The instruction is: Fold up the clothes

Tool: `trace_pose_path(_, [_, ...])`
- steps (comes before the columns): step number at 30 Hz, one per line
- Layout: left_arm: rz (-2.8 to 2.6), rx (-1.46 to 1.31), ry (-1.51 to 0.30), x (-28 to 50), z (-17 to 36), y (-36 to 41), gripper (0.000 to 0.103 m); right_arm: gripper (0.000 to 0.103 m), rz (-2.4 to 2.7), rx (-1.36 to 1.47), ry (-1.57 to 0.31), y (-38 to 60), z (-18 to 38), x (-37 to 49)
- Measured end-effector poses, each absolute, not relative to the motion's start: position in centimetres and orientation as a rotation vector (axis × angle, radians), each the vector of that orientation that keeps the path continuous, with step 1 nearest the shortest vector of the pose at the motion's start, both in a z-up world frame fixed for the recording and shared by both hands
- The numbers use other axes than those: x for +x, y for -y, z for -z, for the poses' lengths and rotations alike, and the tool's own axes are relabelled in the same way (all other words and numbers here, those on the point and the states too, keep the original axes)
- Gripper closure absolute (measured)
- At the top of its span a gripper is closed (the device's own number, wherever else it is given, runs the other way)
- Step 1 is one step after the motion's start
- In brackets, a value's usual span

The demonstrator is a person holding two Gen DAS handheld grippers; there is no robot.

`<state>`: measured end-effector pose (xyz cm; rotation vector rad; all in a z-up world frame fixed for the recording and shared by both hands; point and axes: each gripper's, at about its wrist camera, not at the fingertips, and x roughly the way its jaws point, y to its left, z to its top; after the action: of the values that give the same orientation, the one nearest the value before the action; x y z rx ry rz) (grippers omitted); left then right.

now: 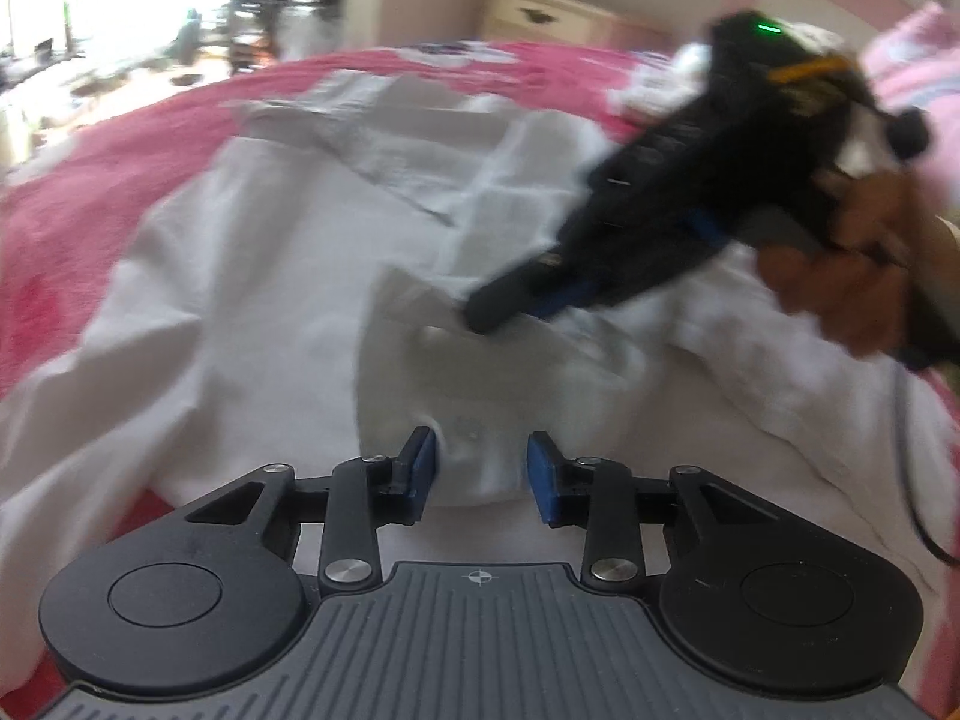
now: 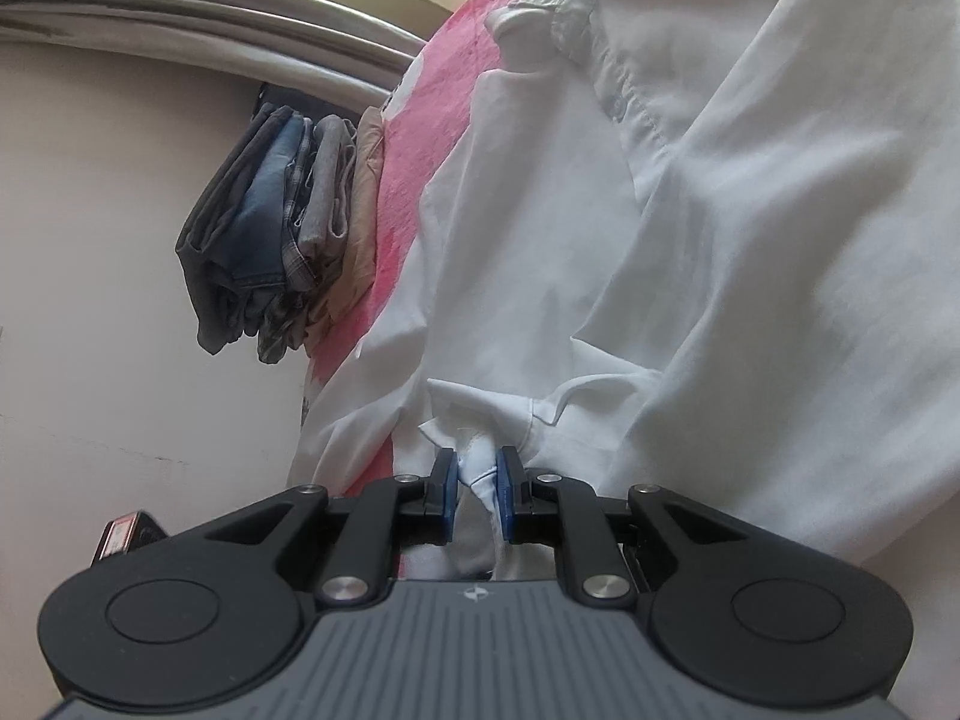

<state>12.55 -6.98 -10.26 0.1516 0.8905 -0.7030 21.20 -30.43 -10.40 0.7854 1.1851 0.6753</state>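
Observation:
A white shirt [image 1: 252,252] lies spread on a pink bedspread [image 1: 90,150]. My left gripper [image 1: 480,468] is open, its blue pads on either side of a raised fold of the shirt, not closed on it. My right gripper [image 2: 478,489] is shut on a bunched piece of the white shirt [image 2: 690,210] near a cuff. The right gripper also shows in the left wrist view [image 1: 486,315], blurred, its tip holding a lifted flap of shirt, with the person's hand behind it.
A stack of folded clothes [image 2: 282,228], jeans and greys, sits on the pink bedspread [image 2: 420,138] beyond the shirt. A cream nightstand [image 1: 540,12] and pink headboard stand past the bed. A cable hangs at the right [image 1: 906,450].

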Motion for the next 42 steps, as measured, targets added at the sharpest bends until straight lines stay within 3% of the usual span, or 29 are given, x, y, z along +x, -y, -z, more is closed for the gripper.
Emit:
trace_pose_path(11, [0.633, 0.139, -0.908, 12.8, 11.1, 6.9, 0.065, 0.087, -0.706, 0.689, -1.177, 29.7, 9.6, 20.2])
trace_pose_path(15, [0.626, 0.119, -0.865, 12.1, 10.7, 7.0, 0.098, 0.087, -0.705, 0.637, -1.159, 29.2, 9.0, 19.9])
trace_pose_path(18, [0.613, 0.135, -0.806, 10.8, 9.8, 7.0, 0.102, 0.087, -0.708, 0.594, -1.123, 28.9, 8.2, 19.7])
trace_pose_path(24, [0.625, 0.197, -0.675, 6.5, 6.6, 7.0, 0.103, 0.087, -0.763, 0.448, -1.033, 28.0, 5.3, 18.3])
trace_pose_path(31, [0.68, 0.331, -0.626, 1.4, 5.6, 8.4, 0.103, 0.087, -0.904, 0.067, -0.883, 24.3, 1.9, 14.2])
trace_pose_path(38, [0.733, 0.312, -0.835, 0.4, 8.1, 8.3, 0.099, 0.078, -0.973, -0.165, -0.926, 20.1, 5.0, 10.5])
trace_pose_path(42, [0.759, 0.249, -0.858, 0.4, 7.3, 7.2, 0.089, 0.071, -0.968, -0.023, -0.923, 22.5, 4.3, 10.7])
